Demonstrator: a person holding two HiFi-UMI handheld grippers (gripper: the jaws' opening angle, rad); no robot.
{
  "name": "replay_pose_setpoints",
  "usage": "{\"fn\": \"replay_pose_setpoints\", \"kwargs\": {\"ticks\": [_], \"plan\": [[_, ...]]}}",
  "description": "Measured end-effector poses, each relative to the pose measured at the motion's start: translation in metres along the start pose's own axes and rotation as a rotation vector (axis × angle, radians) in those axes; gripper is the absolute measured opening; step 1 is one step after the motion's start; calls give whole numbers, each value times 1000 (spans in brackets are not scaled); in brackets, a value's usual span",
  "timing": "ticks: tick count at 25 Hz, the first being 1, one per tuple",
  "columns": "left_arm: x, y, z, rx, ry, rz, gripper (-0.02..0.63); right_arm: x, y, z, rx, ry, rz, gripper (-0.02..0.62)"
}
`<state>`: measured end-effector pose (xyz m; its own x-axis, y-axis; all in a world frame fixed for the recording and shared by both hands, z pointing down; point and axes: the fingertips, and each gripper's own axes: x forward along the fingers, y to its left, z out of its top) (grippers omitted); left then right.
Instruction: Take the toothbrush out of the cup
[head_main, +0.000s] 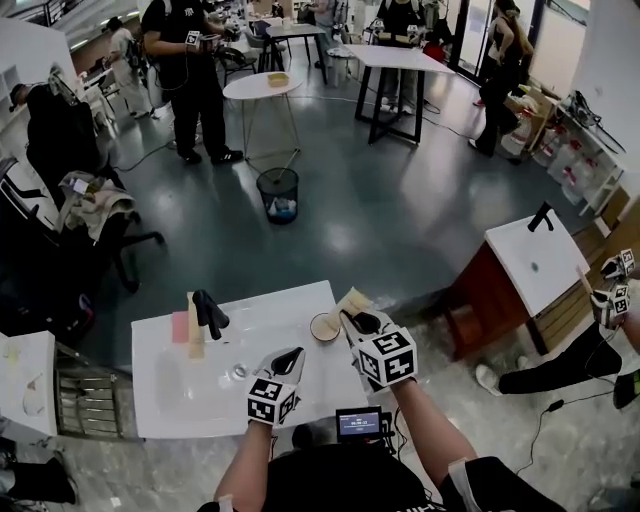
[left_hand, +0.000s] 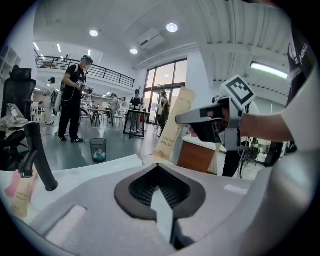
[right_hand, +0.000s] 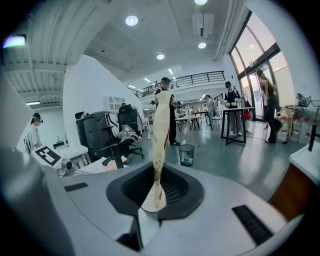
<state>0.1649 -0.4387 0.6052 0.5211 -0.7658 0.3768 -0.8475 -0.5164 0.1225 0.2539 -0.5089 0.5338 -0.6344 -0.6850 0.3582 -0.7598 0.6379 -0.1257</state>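
A cream toothbrush packet (head_main: 352, 300) is pinched at its lower end by my right gripper (head_main: 362, 322), which is shut on it. In the right gripper view the packet (right_hand: 160, 145) stands upright out of the jaws of the right gripper (right_hand: 150, 210). The pale cup (head_main: 325, 327) sits on the white sink counter (head_main: 170, 400), just left of that gripper. Seen from the left gripper view, the packet (left_hand: 175, 125) rises above the cup's rim (left_hand: 149, 159) with the right gripper (left_hand: 210, 122) behind it. My left gripper (head_main: 283, 365) hovers over the counter, shut and holding nothing.
A black faucet (head_main: 210, 312) stands at the counter's back, with another cream packet (head_main: 195, 325) and a pink item (head_main: 180, 327) beside it. Past the counter's far edge are a bin (head_main: 278, 194), tables and people. A second sink unit (head_main: 535, 262) is at the right.
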Motion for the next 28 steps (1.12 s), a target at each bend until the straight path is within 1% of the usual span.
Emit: {"fn": "replay_pose_setpoints", "kwargs": {"ticks": [3,7,15,22,28], "plan": [[4,-6,-1,2,4,-17,9,-13,-4,4,5,-18,-18,48],[10,-12,1,10,4,-35,9,-26,-11,0,20,-12,-38,48],[19,-25,1,17,5,-71,9,-43,-18,-29,34,44,-68,48],[23,-36,-6,15,27,-95,9,-45,-5,-61,64,106,-44,46],[23,-43,-9,10,21,-106,9,-45,5,-77,70,134,-23,44]]}}
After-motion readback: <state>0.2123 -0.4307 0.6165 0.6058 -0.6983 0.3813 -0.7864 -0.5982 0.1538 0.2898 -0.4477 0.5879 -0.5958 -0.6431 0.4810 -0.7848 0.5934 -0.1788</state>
